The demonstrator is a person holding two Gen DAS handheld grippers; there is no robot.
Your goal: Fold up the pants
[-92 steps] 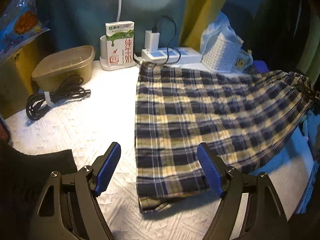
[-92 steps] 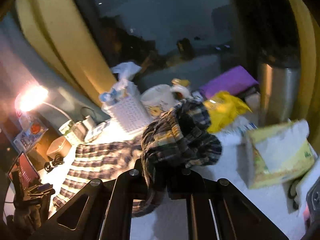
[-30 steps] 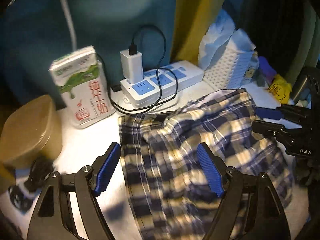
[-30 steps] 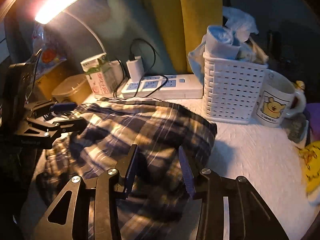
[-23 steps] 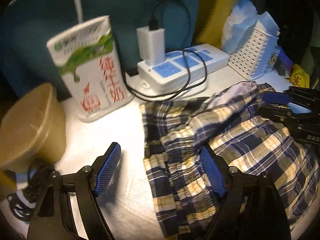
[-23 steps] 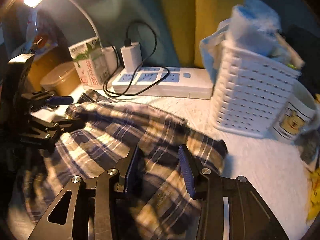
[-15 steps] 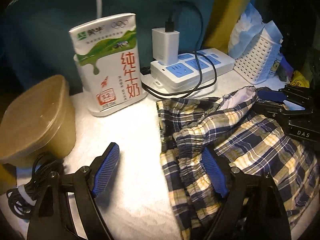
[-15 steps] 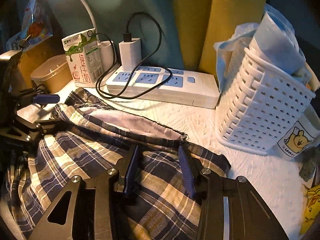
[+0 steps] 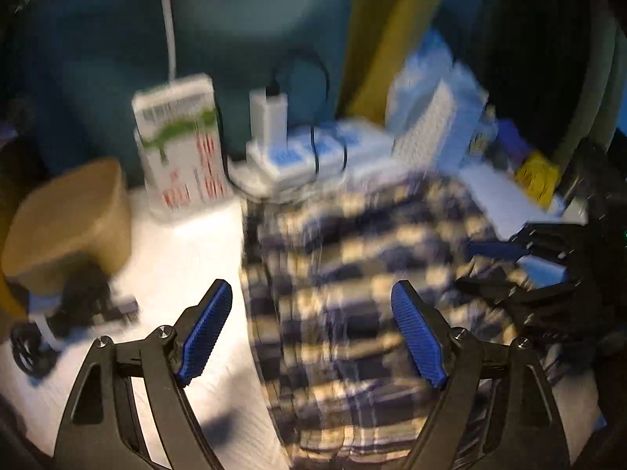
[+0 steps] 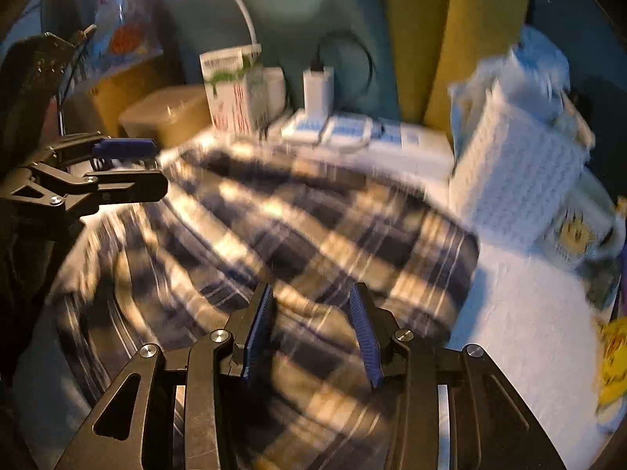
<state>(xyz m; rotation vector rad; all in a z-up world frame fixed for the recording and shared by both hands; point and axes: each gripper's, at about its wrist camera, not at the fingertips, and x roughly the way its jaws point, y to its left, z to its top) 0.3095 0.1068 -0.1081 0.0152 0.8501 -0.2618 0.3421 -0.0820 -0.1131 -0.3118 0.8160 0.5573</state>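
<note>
The plaid pants (image 9: 352, 274) lie folded in a heap on the white table cover (image 9: 184, 258); both views are motion-blurred. My left gripper (image 9: 311, 335) stands wide open above the pants' left edge, and nothing sits between its blue pads. In the right wrist view the pants (image 10: 298, 227) fill the middle. My right gripper (image 10: 311, 333) hovers over their near part, jaws partly apart, with the cloth below them and not pinched. Each gripper shows in the other's view: the right gripper (image 9: 466, 268) at the pants' right side, the left gripper (image 10: 156, 168) at their left side.
Along the back stand a milk carton (image 9: 176, 149), a power strip (image 9: 313, 156) with a plugged charger, and a white basket (image 9: 431, 129). A tan container (image 9: 66, 223) and a black cable (image 9: 58, 313) sit left. A mug (image 10: 580, 235) stands right of the basket.
Both grippers have drawn back from the pants' far edge toward the near side. The raised waistband fold seen half a second ago now lies down on the pile. Neither jaw opening has visibly changed.
</note>
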